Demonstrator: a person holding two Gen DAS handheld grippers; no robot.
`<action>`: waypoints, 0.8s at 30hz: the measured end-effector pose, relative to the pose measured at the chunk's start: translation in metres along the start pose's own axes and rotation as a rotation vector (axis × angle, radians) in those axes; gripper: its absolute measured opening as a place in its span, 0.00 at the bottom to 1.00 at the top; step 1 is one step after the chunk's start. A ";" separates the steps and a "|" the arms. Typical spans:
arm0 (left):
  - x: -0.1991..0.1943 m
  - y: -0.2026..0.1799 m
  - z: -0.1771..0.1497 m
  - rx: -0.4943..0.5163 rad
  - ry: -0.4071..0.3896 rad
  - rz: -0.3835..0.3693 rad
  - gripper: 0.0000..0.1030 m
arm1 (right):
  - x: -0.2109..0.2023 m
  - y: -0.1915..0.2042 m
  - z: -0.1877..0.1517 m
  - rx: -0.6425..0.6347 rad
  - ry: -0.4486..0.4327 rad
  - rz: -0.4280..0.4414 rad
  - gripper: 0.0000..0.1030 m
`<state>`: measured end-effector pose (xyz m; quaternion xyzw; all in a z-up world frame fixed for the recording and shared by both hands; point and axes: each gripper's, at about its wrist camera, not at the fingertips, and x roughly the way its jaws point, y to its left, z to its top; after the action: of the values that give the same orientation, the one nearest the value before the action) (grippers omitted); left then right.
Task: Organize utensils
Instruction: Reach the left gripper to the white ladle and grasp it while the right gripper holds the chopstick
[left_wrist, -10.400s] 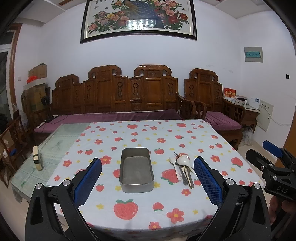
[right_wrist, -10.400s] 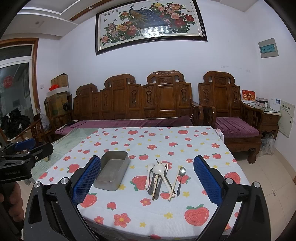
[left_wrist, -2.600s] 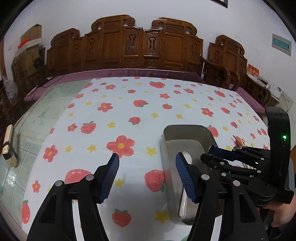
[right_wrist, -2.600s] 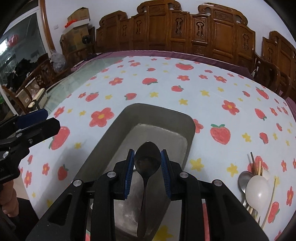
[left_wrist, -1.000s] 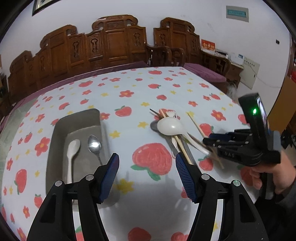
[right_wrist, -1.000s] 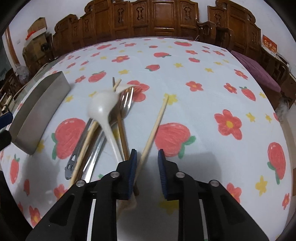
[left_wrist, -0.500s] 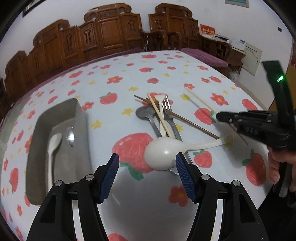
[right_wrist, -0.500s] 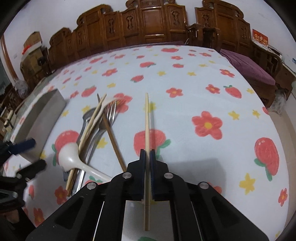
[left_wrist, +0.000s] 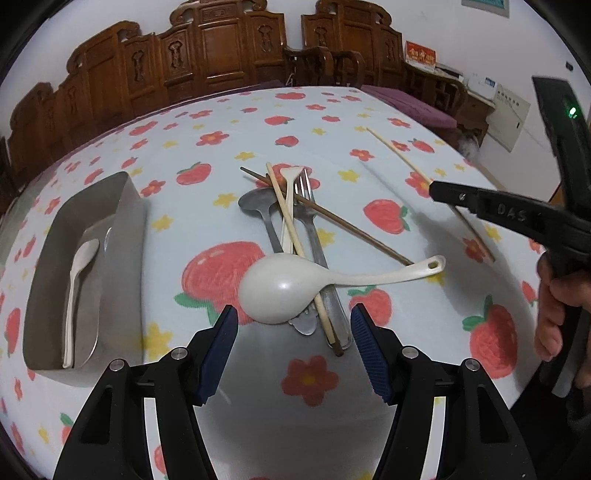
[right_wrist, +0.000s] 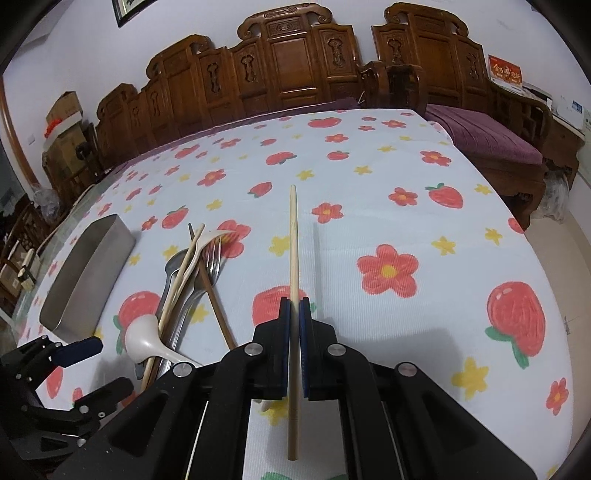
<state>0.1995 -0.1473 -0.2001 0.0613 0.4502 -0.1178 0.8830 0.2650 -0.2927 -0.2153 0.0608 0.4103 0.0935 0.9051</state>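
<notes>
Nearest the right wrist camera: right gripper (right_wrist: 294, 306), fingers clamped flat on a pale bamboo chopstick (right_wrist: 293, 240) raised over the strawberry-print tablecloth (right_wrist: 406, 221). Nearest the left wrist camera: left gripper (left_wrist: 293, 325), jaws spread wide, holding nothing, poised just short of the white ladle spoon (left_wrist: 280, 284). Beneath the ladle: a heap of metal fork (left_wrist: 308, 206), metal spoon (left_wrist: 258, 205), dark chopstick (left_wrist: 351, 225). Left of the heap: steel tray (left_wrist: 125, 236) containing a small white spoon (left_wrist: 75, 288). Far edge: carved wooden bench (right_wrist: 280, 62).
</notes>
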 end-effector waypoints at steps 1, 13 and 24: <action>0.001 0.000 0.001 0.005 0.002 0.011 0.59 | 0.000 0.000 0.000 0.000 -0.001 0.001 0.06; -0.004 -0.015 0.019 -0.059 0.026 -0.071 0.51 | -0.009 -0.007 0.002 0.021 -0.028 0.001 0.06; 0.033 -0.007 0.034 -0.212 0.133 -0.074 0.43 | -0.016 -0.026 0.001 0.088 -0.047 0.008 0.06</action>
<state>0.2428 -0.1666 -0.2068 -0.0413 0.5194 -0.0978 0.8479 0.2583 -0.3213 -0.2073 0.1045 0.3922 0.0775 0.9106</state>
